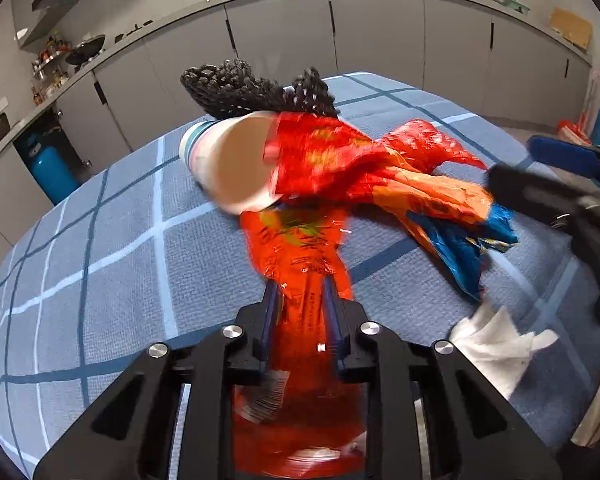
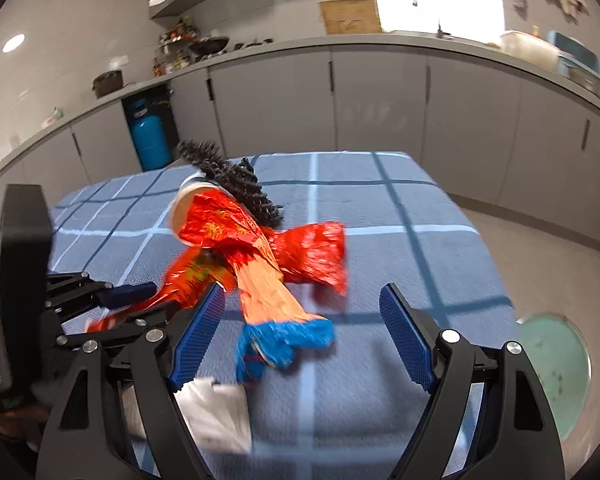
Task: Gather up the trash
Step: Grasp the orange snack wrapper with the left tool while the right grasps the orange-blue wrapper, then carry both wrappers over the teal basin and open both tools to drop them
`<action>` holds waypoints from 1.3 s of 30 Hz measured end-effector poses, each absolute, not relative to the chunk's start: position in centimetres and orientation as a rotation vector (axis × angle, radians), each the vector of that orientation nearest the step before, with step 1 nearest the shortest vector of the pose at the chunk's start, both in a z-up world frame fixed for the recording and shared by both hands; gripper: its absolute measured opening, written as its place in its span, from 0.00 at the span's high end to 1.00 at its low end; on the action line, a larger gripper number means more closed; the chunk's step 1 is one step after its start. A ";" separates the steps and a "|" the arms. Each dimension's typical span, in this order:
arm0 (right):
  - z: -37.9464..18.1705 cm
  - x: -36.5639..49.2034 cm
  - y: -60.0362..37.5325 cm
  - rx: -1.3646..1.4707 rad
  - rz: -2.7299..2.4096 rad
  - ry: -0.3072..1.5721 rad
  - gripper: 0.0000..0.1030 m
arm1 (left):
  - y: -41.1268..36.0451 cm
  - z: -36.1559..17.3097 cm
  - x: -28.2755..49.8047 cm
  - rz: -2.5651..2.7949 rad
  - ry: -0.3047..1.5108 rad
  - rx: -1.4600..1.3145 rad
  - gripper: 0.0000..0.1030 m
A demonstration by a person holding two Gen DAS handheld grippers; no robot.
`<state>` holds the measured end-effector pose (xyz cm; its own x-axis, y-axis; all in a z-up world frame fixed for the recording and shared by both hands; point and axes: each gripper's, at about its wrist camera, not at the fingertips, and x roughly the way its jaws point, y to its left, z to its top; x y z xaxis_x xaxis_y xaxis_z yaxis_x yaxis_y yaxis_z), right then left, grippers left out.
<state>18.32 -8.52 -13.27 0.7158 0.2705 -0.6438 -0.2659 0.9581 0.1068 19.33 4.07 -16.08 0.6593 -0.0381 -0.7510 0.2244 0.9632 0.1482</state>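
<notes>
My left gripper (image 1: 299,286) is shut on a red snack wrapper (image 1: 300,248) above the blue checked tablecloth (image 1: 100,240); it also shows in the right wrist view (image 2: 188,280). Beyond it a paper cup (image 1: 228,160) lies on its side with another red wrapper (image 1: 332,152) at its mouth and a black mesh scrubber (image 1: 240,84) behind. An orange-and-blue wrapper (image 1: 452,216) lies to the right. My right gripper (image 2: 302,328) is open and empty, just above the orange-and-blue wrapper (image 2: 276,320). A crumpled white tissue (image 1: 496,344) lies near the front edge.
Grey kitchen cabinets (image 2: 380,104) and a countertop run behind the table. A blue gas cylinder (image 2: 150,140) stands under the counter at left. A green round stool (image 2: 556,364) stands on the floor to the right of the table.
</notes>
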 end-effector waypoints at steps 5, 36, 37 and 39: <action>-15.2 19.6 -7.7 0.002 0.347 0.800 0.43 | 5.6 -15.6 18.8 -0.132 0.855 0.202 0.78; -9.1 14.9 -13.3 0.120 0.343 0.577 0.82 | 5.1 -7.9 17.4 -0.052 0.696 0.170 0.78; -9.0 14.8 -13.6 0.122 0.336 0.574 0.82 | 4.7 -7.7 17.4 -0.057 0.692 0.170 0.78; -9.1 14.8 -13.9 0.128 0.325 0.573 0.82 | 3.5 -7.3 17.6 -0.073 0.679 0.176 0.78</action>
<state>14.79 -13.93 -9.09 0.7909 0.3367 -0.5110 -0.2661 0.9412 0.2083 17.55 3.55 -7.32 0.7761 -0.0093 -0.6305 0.1241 0.9826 0.1382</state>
